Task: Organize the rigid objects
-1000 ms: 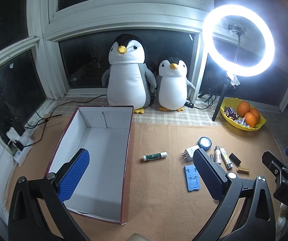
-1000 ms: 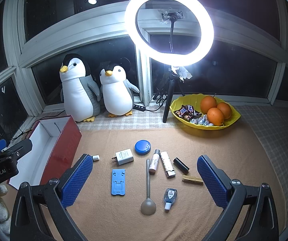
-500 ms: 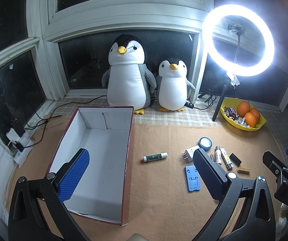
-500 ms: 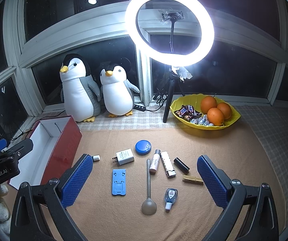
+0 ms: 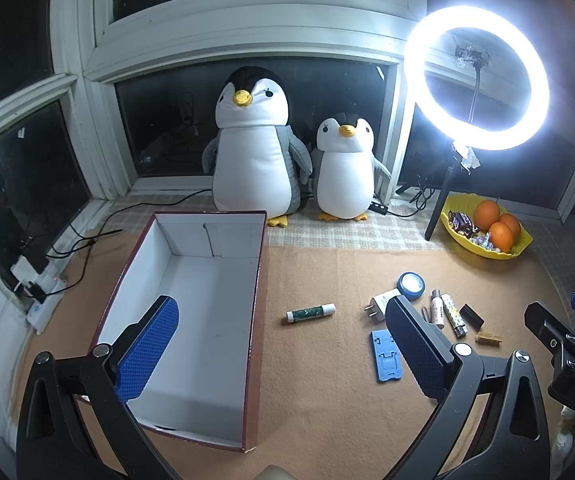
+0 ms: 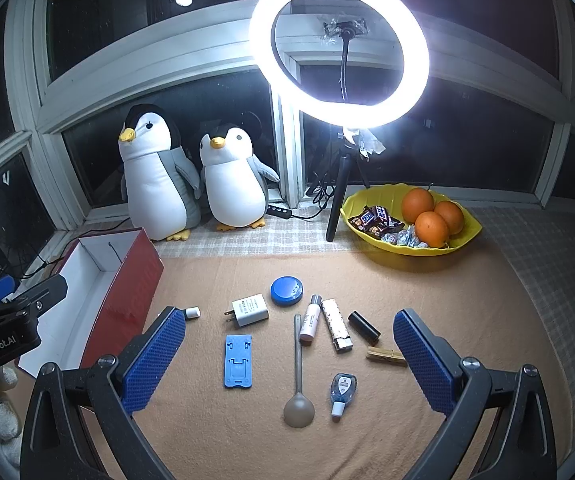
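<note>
An open red box [image 5: 261, 280] with a white inside stands at the left; it also shows in the right wrist view [image 6: 135, 280]. Several small items lie on the tan mat: a green glue stick [image 5: 310, 313], a white charger [image 6: 249, 309], a blue round tin [image 6: 286, 290], a blue phone stand [image 6: 238, 361], a grey spoon [image 6: 298, 376], a small blue bottle [image 6: 341, 393], a pink tube [image 6: 310, 319], a lighter [image 6: 337, 325], a black stick [image 6: 363, 325] and a wooden clothespin [image 6: 385, 357]. My left gripper [image 5: 283, 354] is open above the box's right wall. My right gripper [image 6: 289, 364] is open above the items.
Two plush penguins [image 5: 253, 148] stand at the window. A lit ring light [image 6: 339, 48] on a tripod stands behind the mat. A yellow bowl [image 6: 463, 236] with oranges and sweets is at the back right. Cables and a power strip [image 5: 43, 300] lie at the left.
</note>
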{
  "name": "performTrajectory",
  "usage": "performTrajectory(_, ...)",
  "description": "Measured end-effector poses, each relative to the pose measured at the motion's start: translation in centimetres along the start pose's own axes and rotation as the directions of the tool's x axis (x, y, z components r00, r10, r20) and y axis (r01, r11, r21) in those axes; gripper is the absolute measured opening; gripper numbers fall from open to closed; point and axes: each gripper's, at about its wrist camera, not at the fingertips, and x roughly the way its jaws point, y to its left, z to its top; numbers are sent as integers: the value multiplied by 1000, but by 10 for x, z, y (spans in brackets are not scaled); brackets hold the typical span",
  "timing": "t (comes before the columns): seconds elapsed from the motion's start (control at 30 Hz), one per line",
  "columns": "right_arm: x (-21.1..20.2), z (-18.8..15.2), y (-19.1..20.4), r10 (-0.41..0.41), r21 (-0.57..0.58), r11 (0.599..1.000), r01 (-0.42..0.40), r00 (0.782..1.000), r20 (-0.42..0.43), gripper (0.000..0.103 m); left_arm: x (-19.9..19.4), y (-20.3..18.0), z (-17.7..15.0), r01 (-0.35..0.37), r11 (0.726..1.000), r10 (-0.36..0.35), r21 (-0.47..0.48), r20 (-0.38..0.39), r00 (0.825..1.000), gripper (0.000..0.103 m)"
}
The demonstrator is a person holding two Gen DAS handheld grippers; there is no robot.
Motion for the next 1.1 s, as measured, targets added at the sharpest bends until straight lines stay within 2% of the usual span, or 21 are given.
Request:
performTrajectory(0.5,8,-8,2,6,-4,1000,-7,1000,-25,103,15,13,-9,-15,1000,14,-3,-28,1000,103)
performTrajectory(0.8,21,-14,6,8,-7,1000,-9,998,-66,103,31,58,-24,-77,997,75,-28,-87,993,103)
performTrajectory(1.1,36,-27,-6,8,25,1000,-5,993,-116,102,51,128,-45,-194,978,180,-76,-161,970,102)
